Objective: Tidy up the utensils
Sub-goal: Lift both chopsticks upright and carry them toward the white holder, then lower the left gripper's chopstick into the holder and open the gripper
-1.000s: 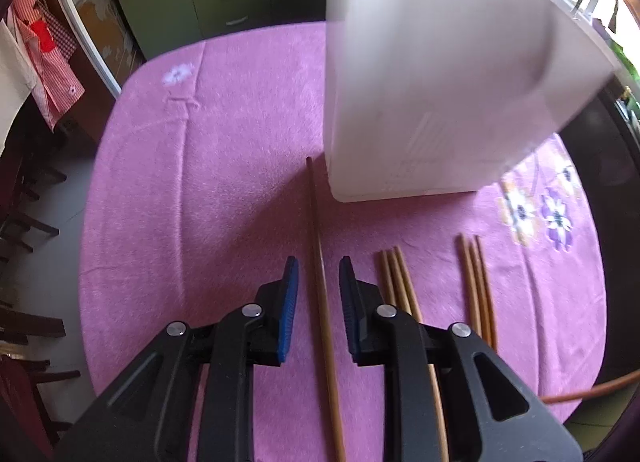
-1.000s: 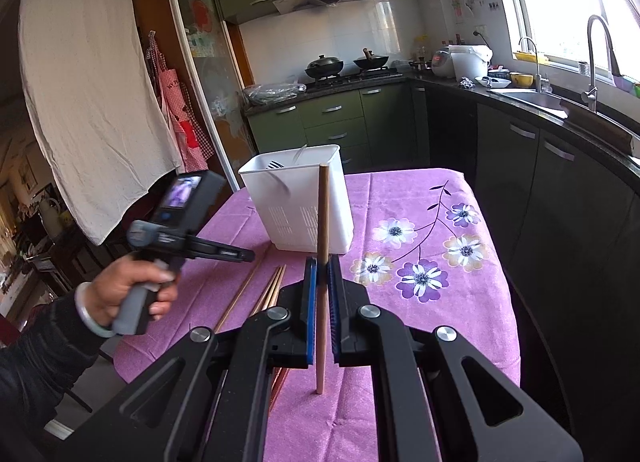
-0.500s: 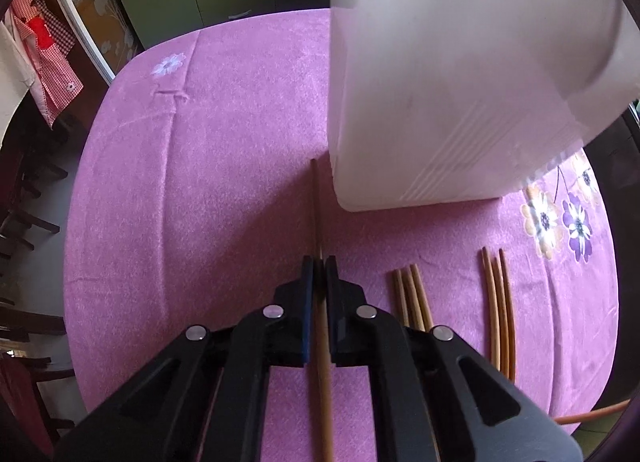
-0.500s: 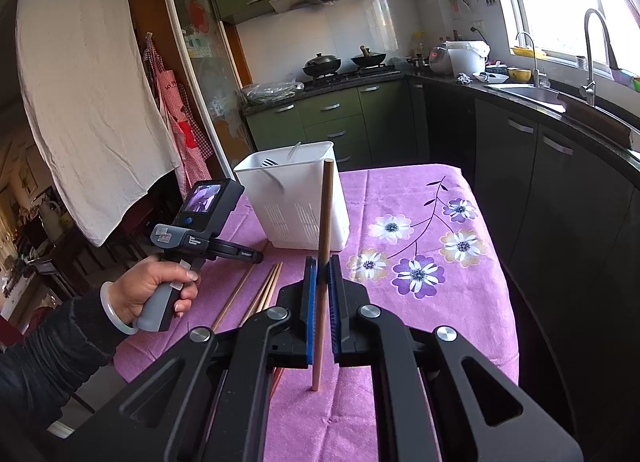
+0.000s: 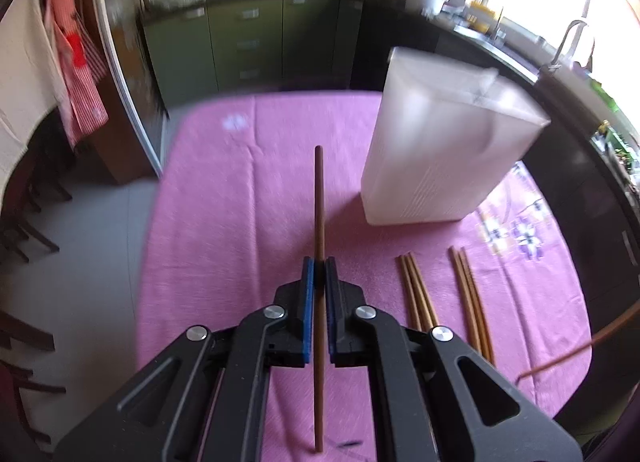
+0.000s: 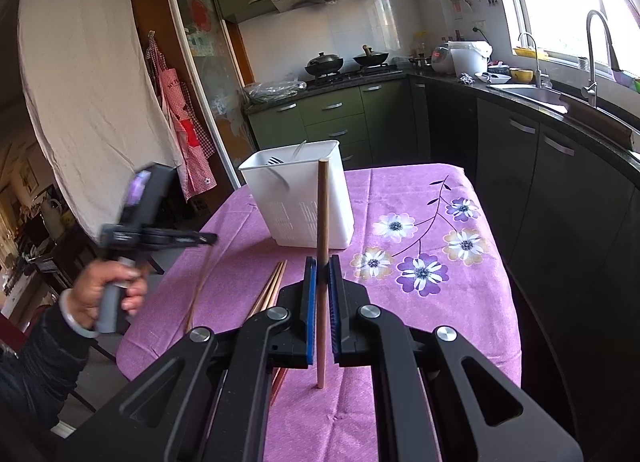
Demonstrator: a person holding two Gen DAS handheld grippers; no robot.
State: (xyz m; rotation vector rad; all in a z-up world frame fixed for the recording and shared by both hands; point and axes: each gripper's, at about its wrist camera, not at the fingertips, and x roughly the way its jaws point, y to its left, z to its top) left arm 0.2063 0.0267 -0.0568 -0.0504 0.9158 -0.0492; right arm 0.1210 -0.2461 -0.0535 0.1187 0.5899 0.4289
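Lifting off now: left tool (image 5: 319, 276), open around a chopstick (image 5: 319, 198) lying on the bench (image 5: 224, 198) a second ago, clamped on it since and raised clear of the cloth, far tip pointing toward the cabinets. Right tool (image 6: 323, 276) unchanged, pinched on its own stick (image 6: 322, 214), upright. Means two in hand, probably headed for the white bin (image 5: 440, 158) at far right. Two more bunches (image 5: 416, 294) lying near right, so plenty left to do.

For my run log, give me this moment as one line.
left gripper: shut on chopstick | right gripper: shut on second chopstick | white holder: upright on table | loose chopsticks: on cloth
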